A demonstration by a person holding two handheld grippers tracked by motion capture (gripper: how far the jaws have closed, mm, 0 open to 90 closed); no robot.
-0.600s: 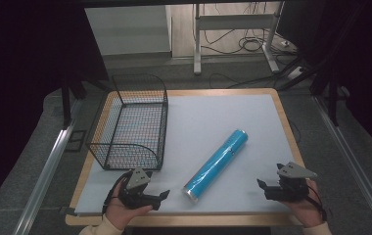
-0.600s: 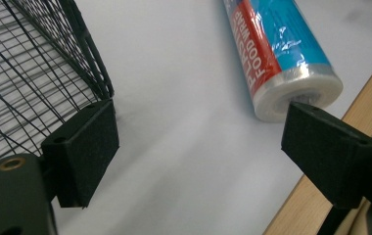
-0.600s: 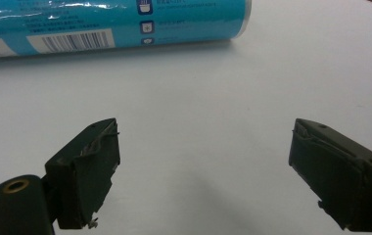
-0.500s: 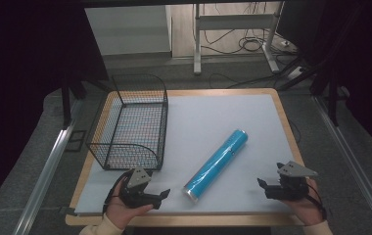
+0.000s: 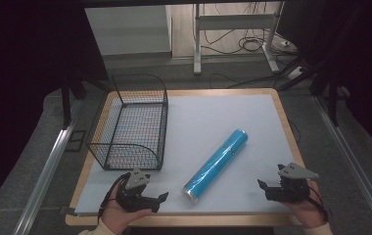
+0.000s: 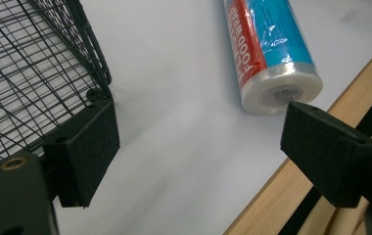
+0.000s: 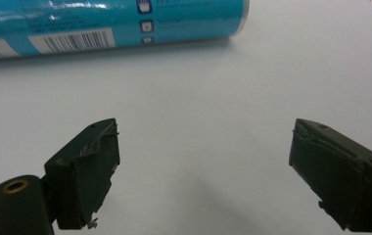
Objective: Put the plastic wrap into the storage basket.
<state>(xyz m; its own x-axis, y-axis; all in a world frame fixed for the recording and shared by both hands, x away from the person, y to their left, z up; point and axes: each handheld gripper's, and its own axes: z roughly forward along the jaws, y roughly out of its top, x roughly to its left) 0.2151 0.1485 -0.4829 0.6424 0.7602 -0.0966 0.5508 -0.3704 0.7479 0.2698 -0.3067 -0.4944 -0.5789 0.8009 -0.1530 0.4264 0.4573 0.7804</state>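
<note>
Overhead: blue roll (image 5: 217, 165) lying diagonally beside wire basket (image 5: 131, 127), left gripper (image 5: 158, 199) and right gripper (image 5: 263, 188) near the table's front edge, jaws spread, empty. Up close from the left gripper view: "FOOD WRAP" lettering on the roll; from the right, its barcode.

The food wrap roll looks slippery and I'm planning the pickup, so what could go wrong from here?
The food wrap roll lies loose and slanted on the white mat, so a nudge from one jaw may set it rolling. Its near end sits close to the table's front edge, where it could drop off. It looks about as long as the wire basket, so it may catch on the rim. The left gripper and right gripper are both open, off the roll.
</note>
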